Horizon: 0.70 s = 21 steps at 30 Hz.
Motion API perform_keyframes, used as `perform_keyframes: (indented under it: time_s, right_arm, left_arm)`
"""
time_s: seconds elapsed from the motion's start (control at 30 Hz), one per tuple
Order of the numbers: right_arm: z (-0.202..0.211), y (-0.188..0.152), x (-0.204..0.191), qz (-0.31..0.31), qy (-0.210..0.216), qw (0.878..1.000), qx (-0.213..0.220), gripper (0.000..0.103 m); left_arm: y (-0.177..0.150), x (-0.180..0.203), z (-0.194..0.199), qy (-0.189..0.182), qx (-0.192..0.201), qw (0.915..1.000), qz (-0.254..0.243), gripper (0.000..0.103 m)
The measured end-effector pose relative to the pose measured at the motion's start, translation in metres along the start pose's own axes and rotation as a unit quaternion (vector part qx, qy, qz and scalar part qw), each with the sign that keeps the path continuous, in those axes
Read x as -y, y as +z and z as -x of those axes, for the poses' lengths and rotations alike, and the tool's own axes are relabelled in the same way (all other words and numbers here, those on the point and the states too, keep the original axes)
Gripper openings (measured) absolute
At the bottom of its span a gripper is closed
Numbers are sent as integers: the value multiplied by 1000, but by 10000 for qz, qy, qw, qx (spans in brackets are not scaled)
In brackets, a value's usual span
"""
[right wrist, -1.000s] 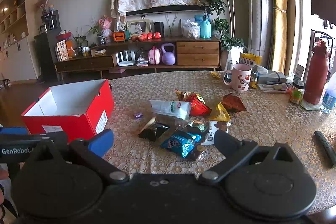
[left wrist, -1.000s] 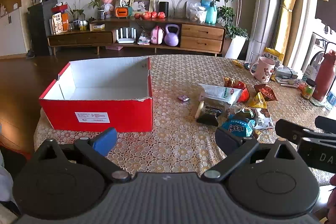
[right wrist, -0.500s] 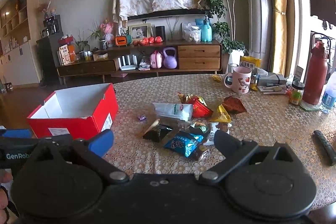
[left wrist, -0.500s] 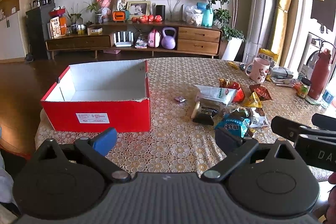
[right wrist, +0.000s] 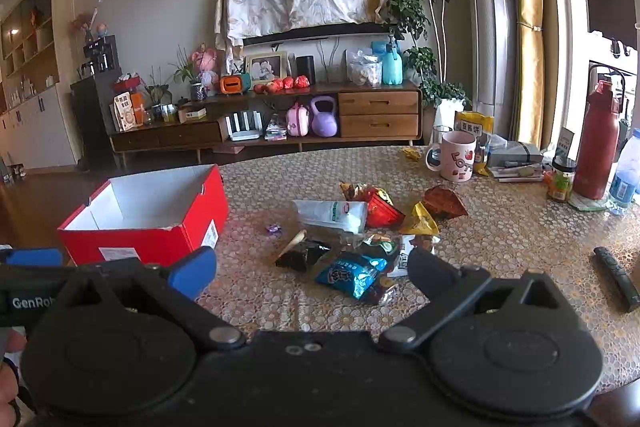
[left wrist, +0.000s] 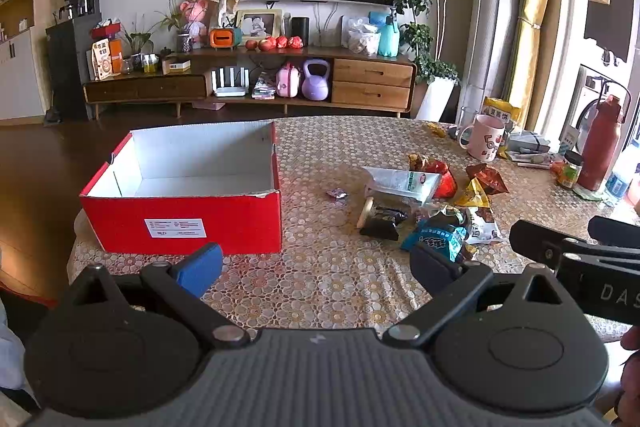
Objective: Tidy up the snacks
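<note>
An open, empty red box (left wrist: 180, 223) with a white inside stands on the table's left; it also shows in the right wrist view (right wrist: 144, 235). A heap of snack packets lies to its right: a blue packet (left wrist: 434, 239) (right wrist: 352, 273), a black packet (left wrist: 380, 221) (right wrist: 302, 255), a white pouch (left wrist: 400, 181) (right wrist: 332, 213), red and yellow packets (right wrist: 416, 215). My left gripper (left wrist: 316, 263) is open and empty, near the table's front edge. My right gripper (right wrist: 312, 271) is open and empty, just short of the blue packet.
A small purple candy (right wrist: 273, 228) lies between box and heap. A pink mug (right wrist: 456, 161), a red flask (right wrist: 596, 147), a jar (right wrist: 560, 181) and a water bottle (right wrist: 624, 175) stand at the back right. A black remote (right wrist: 616, 277) lies at right.
Both grippers have drawn back and risen slightly, so the table looks a little farther. Nothing on the table has moved. Both stay open.
</note>
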State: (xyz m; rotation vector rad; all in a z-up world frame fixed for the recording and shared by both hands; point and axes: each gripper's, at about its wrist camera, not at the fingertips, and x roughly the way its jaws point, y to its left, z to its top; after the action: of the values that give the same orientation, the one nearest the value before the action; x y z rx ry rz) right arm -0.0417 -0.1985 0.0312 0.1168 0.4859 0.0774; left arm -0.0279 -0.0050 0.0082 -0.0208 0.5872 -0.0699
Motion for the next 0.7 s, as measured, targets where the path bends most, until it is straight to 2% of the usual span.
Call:
perform_keyframes:
  time_s: [0.7]
  right_arm:
    - [10, -2, -2, 14, -9, 10000, 80, 101]
  left_arm:
    - [-1, 1, 12, -28, 146, 9999, 20, 101]
